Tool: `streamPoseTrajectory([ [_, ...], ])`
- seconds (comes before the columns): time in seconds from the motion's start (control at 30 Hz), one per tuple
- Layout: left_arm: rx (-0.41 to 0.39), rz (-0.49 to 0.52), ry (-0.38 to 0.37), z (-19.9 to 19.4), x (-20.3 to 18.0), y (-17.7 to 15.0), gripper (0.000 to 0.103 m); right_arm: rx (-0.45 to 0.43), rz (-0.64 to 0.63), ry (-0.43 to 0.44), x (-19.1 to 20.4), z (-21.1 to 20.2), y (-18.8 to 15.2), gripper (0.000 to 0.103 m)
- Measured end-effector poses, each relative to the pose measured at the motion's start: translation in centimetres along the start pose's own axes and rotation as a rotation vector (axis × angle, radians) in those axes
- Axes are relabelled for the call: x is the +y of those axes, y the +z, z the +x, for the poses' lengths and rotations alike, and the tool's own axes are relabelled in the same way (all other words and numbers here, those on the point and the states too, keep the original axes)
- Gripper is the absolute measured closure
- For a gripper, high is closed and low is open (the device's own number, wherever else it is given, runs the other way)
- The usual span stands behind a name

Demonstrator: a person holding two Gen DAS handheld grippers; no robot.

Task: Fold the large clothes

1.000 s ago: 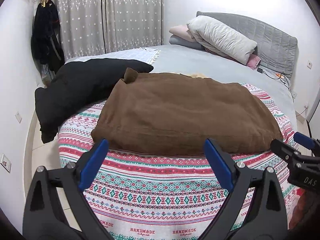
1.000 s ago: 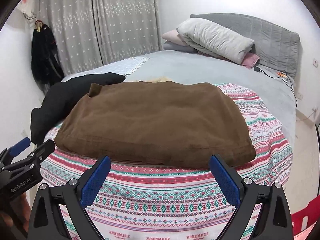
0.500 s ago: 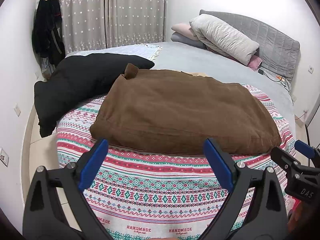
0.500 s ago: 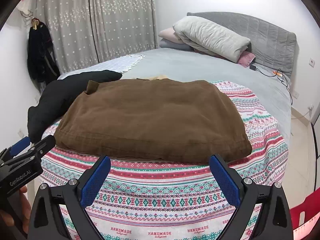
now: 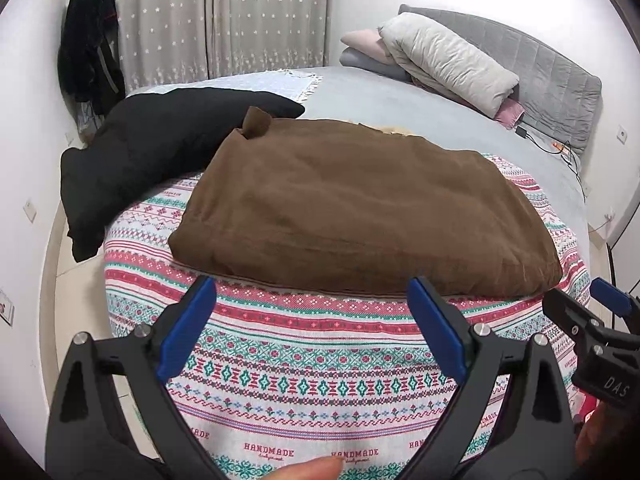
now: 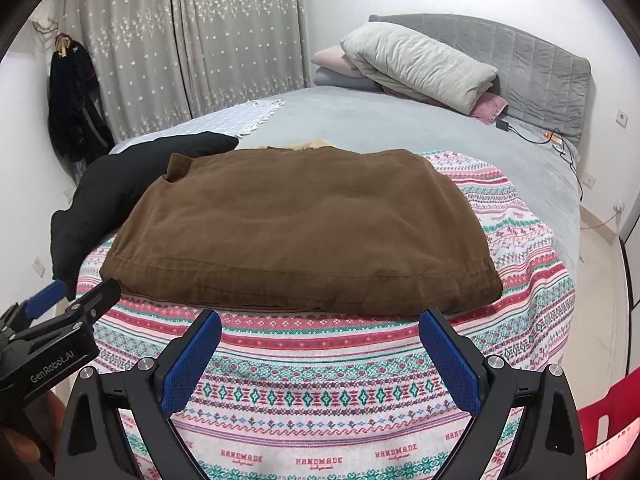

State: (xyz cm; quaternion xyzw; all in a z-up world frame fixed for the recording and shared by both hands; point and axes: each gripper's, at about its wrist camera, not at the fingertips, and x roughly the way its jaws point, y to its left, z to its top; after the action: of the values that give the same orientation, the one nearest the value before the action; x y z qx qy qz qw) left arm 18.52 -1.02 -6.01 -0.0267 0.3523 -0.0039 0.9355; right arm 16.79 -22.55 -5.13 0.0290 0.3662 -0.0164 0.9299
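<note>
Brown garment (image 5: 360, 216): lies folded on the patterned blanket (image 5: 304, 368), black garment (image 5: 132, 156) touching its far-left side.
Handling: looks soft, thick, bulky; I'd pinch the near hem corners.
Left gripper (image 5: 312, 304): jaws wide, empty, near the hem.
Right gripper (image 6: 320, 332): likewise wide, empty.
Views: only the right one shows a red chair (image 6: 604, 432).
</note>
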Motion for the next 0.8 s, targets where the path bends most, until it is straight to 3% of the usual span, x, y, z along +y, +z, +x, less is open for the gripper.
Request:
streamPoseTrajectory([
  [0.8, -0.022, 0.013, 0.009, -0.10, 0.28, 0.19, 0.007, -0.024, -0.001, -0.044, 0.34, 0.00, 0.08, 0.003],
])
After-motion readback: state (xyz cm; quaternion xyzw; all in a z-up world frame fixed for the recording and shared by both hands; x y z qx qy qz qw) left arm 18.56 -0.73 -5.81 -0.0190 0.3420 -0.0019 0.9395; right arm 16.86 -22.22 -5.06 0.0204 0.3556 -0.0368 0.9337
